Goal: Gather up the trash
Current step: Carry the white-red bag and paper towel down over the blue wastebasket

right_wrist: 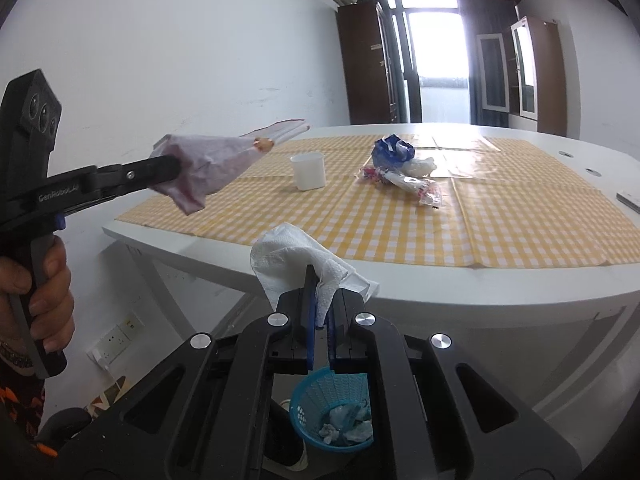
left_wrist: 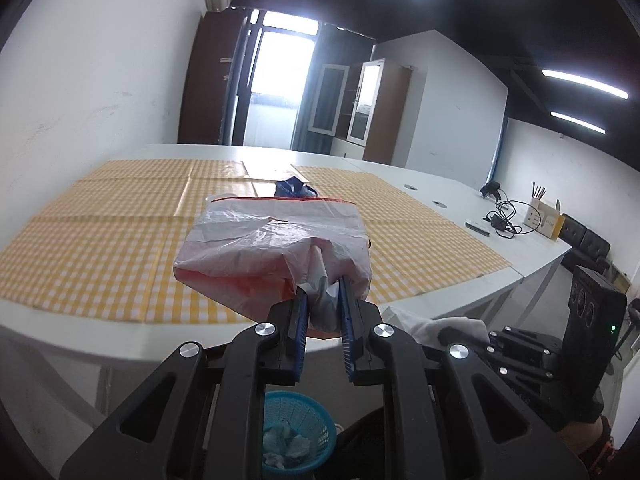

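My left gripper (left_wrist: 323,300) is shut on a crumpled white plastic bag (left_wrist: 276,244) with a red strip, held in the air at the table's near edge; the bag also shows in the right wrist view (right_wrist: 208,160). My right gripper (right_wrist: 320,308) is shut on a white paper tissue (right_wrist: 296,264), held above a blue mesh waste basket (right_wrist: 332,412) on the floor with crumpled paper inside. The basket also shows in the left wrist view (left_wrist: 296,432). More wrappers (right_wrist: 404,172) and a blue crumpled bag (right_wrist: 392,150) lie on the checked cloth.
A white cup (right_wrist: 308,171) stands on the yellow checked tablecloth (right_wrist: 500,216). The white table (left_wrist: 440,196) carries cables, a remote and a pen holder (left_wrist: 540,216) at the far right. A wall socket (right_wrist: 114,340) sits low on the left wall.
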The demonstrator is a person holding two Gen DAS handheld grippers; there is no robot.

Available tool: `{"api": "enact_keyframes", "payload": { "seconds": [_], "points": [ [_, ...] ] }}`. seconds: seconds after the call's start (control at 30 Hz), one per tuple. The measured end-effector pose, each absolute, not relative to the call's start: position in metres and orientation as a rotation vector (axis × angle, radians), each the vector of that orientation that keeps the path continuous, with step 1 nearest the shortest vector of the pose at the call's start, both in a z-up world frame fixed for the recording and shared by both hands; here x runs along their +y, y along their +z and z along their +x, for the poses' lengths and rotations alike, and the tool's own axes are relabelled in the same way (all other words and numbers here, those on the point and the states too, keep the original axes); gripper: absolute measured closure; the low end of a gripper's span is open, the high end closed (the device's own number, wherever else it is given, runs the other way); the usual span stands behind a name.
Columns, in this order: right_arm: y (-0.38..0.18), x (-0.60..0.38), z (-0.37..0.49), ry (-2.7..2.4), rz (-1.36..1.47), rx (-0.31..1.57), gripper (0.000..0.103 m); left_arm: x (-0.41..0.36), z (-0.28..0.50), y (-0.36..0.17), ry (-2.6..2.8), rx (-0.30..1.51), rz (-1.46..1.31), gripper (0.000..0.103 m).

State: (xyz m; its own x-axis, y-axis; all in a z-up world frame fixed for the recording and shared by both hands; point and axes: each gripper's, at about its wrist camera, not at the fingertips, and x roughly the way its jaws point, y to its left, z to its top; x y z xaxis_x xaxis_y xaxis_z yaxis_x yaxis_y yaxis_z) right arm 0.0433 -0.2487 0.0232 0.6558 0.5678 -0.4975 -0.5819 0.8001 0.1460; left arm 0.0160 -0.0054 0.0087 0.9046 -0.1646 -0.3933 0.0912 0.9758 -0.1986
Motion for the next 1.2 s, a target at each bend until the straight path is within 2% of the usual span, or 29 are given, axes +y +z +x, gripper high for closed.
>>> {"api": "enact_keyframes", "payload": {
  "seconds": [0.27, 0.67, 1.2],
  "points": [
    [-0.005, -0.248, 0.01, 0.694, -0.078, 0.623, 0.099, -0.003, -0.031, -0.014, -0.136, 0.463, -0.193, 0.089],
    [-0.074, -0.248, 0.003, 0.681, -0.058, 0.807, 0.099, -0.001, -0.061, -0.092, -0.169, 0.615, -0.246, 0.089],
    [-0.164, -0.232, 0.058, 0.607, -0.035, 1.033, 0.099, 0.005, 0.028, -0.23, -0.157, 0.881, -0.217, 0.089]
  ]
}}
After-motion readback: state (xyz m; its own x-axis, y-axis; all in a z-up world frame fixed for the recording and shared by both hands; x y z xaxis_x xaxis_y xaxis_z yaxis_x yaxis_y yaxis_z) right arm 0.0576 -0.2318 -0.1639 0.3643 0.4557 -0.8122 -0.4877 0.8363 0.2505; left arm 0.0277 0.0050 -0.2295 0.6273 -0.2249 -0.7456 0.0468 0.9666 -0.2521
